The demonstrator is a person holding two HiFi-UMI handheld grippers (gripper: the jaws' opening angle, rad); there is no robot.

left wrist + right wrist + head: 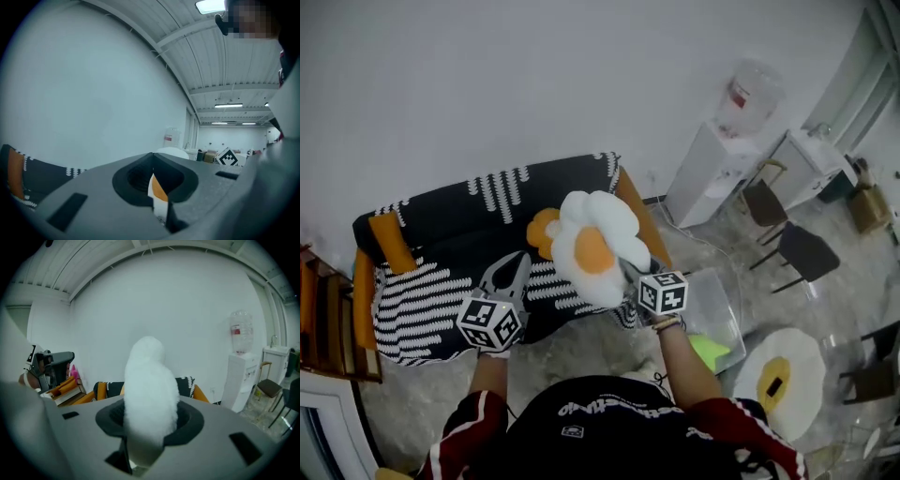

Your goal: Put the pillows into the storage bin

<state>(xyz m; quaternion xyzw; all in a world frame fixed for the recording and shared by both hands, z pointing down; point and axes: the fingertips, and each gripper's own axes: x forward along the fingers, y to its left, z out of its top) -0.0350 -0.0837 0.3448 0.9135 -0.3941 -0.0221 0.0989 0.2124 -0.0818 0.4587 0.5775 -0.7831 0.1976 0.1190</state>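
Observation:
A fried-egg pillow point(592, 246), white plush with an orange yolk, hangs in the air in front of the sofa. My right gripper point(628, 272) is shut on its lower right edge. In the right gripper view the white plush point(149, 390) rises from between the jaws and hides their tips. My left gripper point(510, 275) is lower left of the pillow and apart from it, its jaws together on nothing. The left gripper view shows the jaw tips point(152, 161) meeting, with the pillow seen through a slit. The clear storage bin point(724, 305) stands on the floor at the right.
A black-and-white striped sofa point(441, 281) holds an orange cushion point(540, 229) behind the egg pillow and another point(390, 240) at its left. A second egg-shaped pillow point(787, 380) lies right of the bin. A water dispenser point(722, 159), chairs point(804, 253) and shelves point(319, 309) stand around.

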